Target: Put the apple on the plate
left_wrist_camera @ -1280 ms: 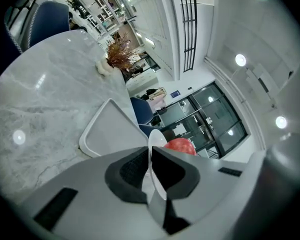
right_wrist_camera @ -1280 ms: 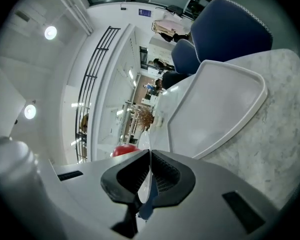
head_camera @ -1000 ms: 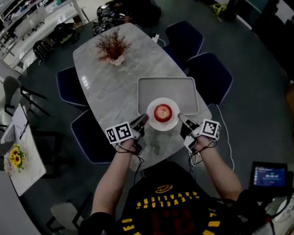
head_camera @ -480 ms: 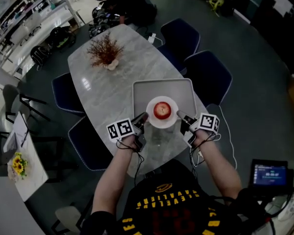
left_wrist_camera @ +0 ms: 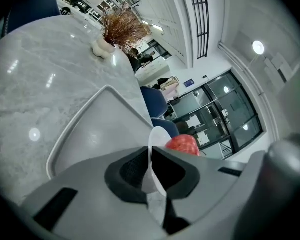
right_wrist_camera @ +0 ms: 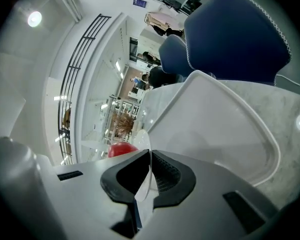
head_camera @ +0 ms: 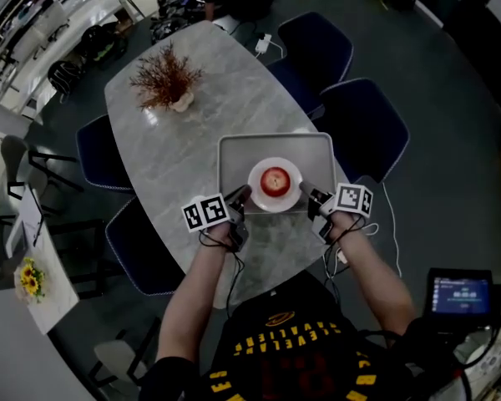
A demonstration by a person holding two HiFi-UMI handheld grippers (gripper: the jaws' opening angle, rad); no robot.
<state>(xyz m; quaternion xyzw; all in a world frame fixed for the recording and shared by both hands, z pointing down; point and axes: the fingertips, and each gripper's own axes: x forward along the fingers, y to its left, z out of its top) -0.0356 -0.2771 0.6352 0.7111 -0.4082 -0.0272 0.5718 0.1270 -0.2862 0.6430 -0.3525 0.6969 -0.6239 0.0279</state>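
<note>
A red apple (head_camera: pixel 274 179) sits on a small white plate (head_camera: pixel 290 197), which is over the near half of a grey tray (head_camera: pixel 234 153). My left gripper (head_camera: pixel 243 195) is shut on the plate's left rim and my right gripper (head_camera: pixel 307 195) on its right rim. In the left gripper view the thin plate (left_wrist_camera: pixel 157 136) stands edge-on between the pads of the left gripper (left_wrist_camera: pixel 151 160), with the apple (left_wrist_camera: pixel 183 144) just beyond. In the right gripper view the plate (right_wrist_camera: pixel 141 136) is pinched by the right gripper (right_wrist_camera: pixel 150 173), with the apple (right_wrist_camera: pixel 120 149) to its left. I cannot tell whether the plate touches the tray.
The tray lies on a marble table (head_camera: pixel 175 140) close to its near end. A vase of dried branches (head_camera: pixel 163 78) stands at the far left. Blue chairs (head_camera: pixel 363 124) ring the table. A white cable (head_camera: pixel 263 44) lies at the far edge.
Both grippers have carried the plate with the apple forward and lower, from the tray's near edge to over the tray's near half. Their grip has not changed.
</note>
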